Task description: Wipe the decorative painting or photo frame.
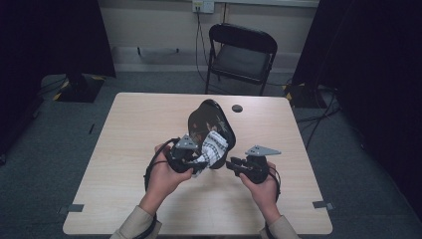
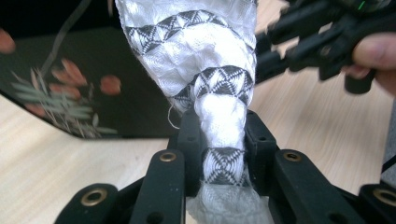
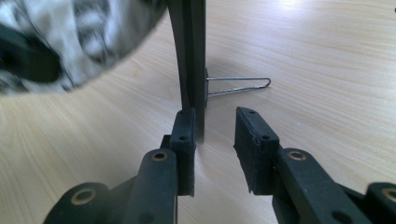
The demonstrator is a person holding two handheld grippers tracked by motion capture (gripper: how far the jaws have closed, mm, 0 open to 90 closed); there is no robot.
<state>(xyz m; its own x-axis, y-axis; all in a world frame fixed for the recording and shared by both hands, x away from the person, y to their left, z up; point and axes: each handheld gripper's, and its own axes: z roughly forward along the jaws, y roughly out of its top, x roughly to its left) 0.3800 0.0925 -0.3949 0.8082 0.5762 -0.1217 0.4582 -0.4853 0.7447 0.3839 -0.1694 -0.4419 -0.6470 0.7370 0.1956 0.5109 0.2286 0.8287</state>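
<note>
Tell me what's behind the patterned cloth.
Behind the white patterned cloth stands a black tray painted with flowers, tilted up on edge on the table. The left gripper pinches the cloth. The cloth covers part of the tray's face.

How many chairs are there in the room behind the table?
1. A black folding chair stands behind the far edge of the table, near the wall. The dark sides of the room may hide others.

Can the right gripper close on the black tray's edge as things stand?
Probably yes. The right gripper is open, and the black tray's thin edge already stands between its jaws, against the left pad, nothing blocking. The left gripper is shut on the patterned cloth, clear of that gap.
</note>
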